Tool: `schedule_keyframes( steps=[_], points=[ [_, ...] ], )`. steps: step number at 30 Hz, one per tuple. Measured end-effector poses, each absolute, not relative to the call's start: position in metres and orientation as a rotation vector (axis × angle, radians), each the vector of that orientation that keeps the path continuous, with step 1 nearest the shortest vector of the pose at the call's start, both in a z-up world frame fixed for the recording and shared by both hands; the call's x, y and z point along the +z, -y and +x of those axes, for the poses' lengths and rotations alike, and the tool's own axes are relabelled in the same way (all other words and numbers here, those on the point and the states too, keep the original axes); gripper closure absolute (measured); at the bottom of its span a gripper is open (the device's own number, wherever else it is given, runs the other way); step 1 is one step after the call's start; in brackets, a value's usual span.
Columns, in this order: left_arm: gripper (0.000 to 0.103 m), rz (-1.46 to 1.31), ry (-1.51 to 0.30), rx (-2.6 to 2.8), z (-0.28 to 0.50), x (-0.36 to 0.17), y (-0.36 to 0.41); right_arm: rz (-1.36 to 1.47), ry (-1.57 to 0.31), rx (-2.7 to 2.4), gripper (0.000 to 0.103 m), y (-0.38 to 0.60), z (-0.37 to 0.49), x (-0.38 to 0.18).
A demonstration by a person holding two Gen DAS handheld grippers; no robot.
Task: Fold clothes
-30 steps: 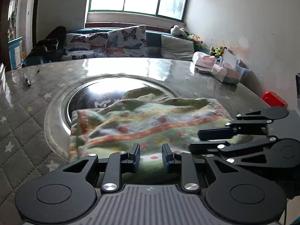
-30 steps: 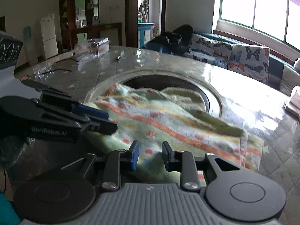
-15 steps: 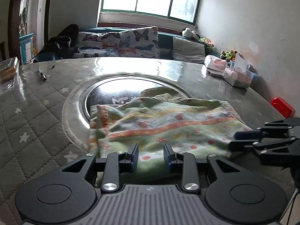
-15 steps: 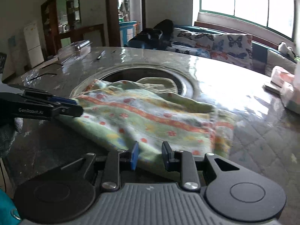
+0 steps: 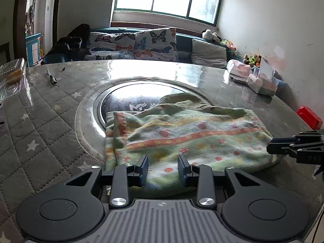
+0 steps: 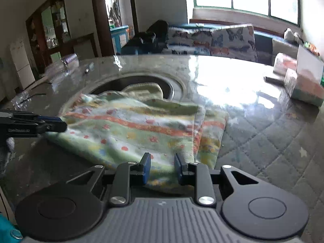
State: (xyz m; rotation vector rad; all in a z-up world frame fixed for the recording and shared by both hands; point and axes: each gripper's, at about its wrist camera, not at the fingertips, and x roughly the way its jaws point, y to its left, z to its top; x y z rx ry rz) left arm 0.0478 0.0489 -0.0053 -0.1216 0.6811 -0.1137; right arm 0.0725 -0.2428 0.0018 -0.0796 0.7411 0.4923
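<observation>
A folded green cloth (image 5: 192, 139) with orange stripes and red dots lies flat on the table, partly over a round dark inset (image 5: 129, 101). My left gripper (image 5: 163, 169) hovers over the cloth's near edge, open, with cloth showing in the gap. The right gripper (image 5: 271, 147) reaches the cloth's right corner in the left wrist view. In the right wrist view the cloth (image 6: 137, 129) fills the middle. There my right gripper (image 6: 162, 168) is open above the near edge. The left gripper (image 6: 60, 124) sits at the cloth's left corner.
The quilted grey table cover (image 5: 40, 133) spreads to the left. A marker (image 5: 51, 78) and a clear plastic box (image 5: 12, 77) sit far left. Tissue packs (image 5: 261, 83) and a red object (image 5: 309, 117) stand at the right edge. A sofa with butterfly cushions (image 5: 141, 44) lies beyond.
Both grippers have drawn back and apart toward the cloth's near corners. Their finger gaps have widened slightly. The cloth now lies flatter on the table.
</observation>
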Motion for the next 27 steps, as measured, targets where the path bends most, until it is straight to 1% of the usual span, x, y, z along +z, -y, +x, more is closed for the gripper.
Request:
schedule_keyframes(
  steps=[3,7,13,18,22,27],
  points=[
    [0.068,-0.133,-0.689,-0.101,0.049,-0.006,-0.055,-0.070,-0.761,0.497,0.078,0.245,0.077,-0.002],
    [0.068,-0.139,-0.684,-0.101,0.056,0.002,-0.059,-0.084,-0.736,0.508,0.078,0.238,0.087,0.006],
    [0.068,-0.112,-0.655,-0.105,0.085,0.009,-0.056,-0.089,-0.717,0.522,0.078,0.227,0.105,0.011],
    [0.068,-0.090,-0.701,-0.066,0.109,-0.003,-0.066,-0.069,-0.762,0.500,0.078,0.228,0.120,-0.002],
    [0.069,-0.094,-0.741,-0.023,0.119,-0.011,-0.076,-0.076,-0.762,0.488,0.078,0.231,0.125,0.001],
    [0.070,-0.097,-0.689,-0.073,0.123,0.006,-0.064,-0.081,-0.733,0.497,0.078,0.223,0.140,0.010]
  ],
)
